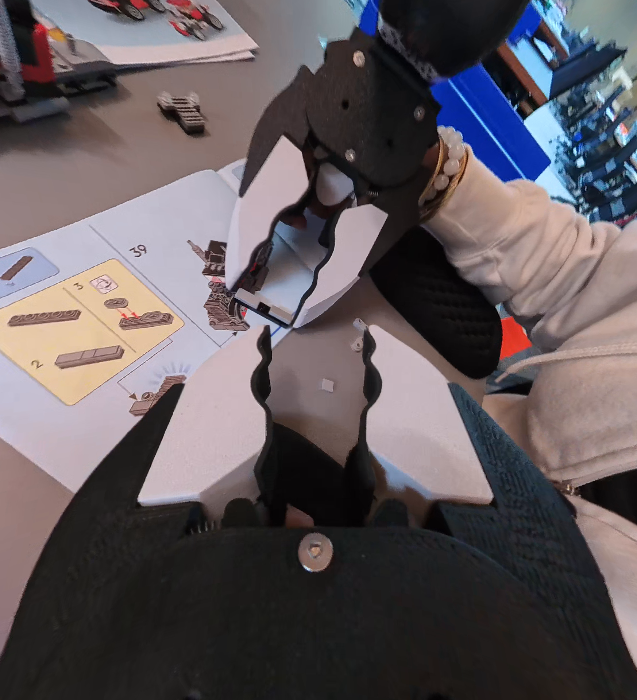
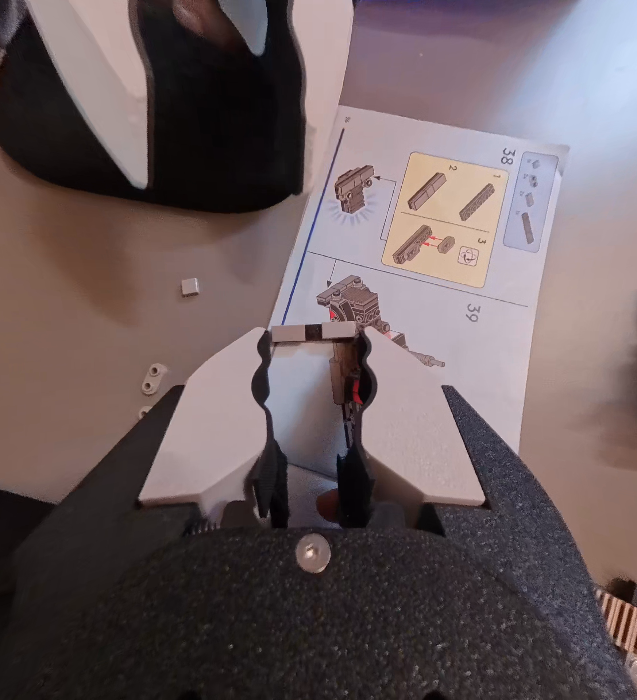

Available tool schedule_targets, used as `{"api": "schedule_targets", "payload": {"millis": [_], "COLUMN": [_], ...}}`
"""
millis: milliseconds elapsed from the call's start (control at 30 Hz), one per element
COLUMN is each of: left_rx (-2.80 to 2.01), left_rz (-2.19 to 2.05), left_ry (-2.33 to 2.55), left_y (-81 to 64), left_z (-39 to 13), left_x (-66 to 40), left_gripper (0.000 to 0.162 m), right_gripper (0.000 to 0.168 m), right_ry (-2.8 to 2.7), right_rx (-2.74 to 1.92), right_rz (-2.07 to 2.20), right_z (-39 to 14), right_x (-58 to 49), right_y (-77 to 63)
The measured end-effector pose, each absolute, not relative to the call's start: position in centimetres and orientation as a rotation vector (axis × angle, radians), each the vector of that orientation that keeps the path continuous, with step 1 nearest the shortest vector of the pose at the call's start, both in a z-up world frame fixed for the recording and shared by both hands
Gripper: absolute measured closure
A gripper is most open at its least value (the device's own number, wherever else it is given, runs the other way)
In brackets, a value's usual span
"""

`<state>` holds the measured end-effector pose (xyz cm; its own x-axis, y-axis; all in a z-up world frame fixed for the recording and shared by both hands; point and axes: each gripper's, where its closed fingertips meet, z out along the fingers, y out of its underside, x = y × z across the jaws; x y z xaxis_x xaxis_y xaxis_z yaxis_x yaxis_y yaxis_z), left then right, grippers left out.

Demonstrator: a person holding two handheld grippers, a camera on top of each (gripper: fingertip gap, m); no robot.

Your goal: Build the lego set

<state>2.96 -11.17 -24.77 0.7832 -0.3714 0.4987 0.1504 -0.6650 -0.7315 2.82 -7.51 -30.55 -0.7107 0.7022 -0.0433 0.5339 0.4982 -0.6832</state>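
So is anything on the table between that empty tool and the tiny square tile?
Nothing visible. The left tool is open, and the small square tile lies alone on bare table between its fingers; the rounded plates sit beside one fingertip.

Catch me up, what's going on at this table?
A person is building a lego set with two handheld tools. The right claw is shut on a grey-and-black brick strip, held over the open instruction booklet. The left claw is open and empty, facing it. A small grey tile and rounded plates lie loose on the table.
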Motion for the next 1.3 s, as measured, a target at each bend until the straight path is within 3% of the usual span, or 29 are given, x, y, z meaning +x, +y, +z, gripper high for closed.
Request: {"api": "schedule_targets", "payload": {"millis": [167,500,767,1033,1167,1300], "left_rx": [-2.095,-1.862,-1.755,-1.662,-1.633,-1.668], "left_rz": [-0.848,-1.037,-1.262,-1.338,-1.244,-1.104], "left_ry": [0.020,-0.244,-0.249,-0.155,-0.013,0.162], "left_y": [-11.1,-9.6,-8.5,-9.3,-10.1,-10.6], "left_z": [-24.6,-22.9,-21.3,-19.8,-18.4,-17.6], "left_x": [1.7,1.6,4.4,5.4,5.6,6.5], "left_gripper": [0.129,0.136,0.138,0.153,0.154,0.154], "right_gripper": [0.127,0.127,0.127,0.126,0.117,0.134], "right_ry": [-2.464,-2.320,-2.263,-2.222,-2.107,-1.849], "right_rx": [-1.038,-1.031,-0.901,-0.830,-0.968,-1.086], "right_rz": [1.019,1.018,0.865,0.825,1.207,1.843], "right_z": [-30.6,-25.8,-21.1,-19.5,-17.2,-14.7], "right_x": [2.8,2.5,3.0,3.3,4.1,4.7], "right_y": [-7.6,-7.3,-8.4,-9.3,-9.9,-11.0]}}
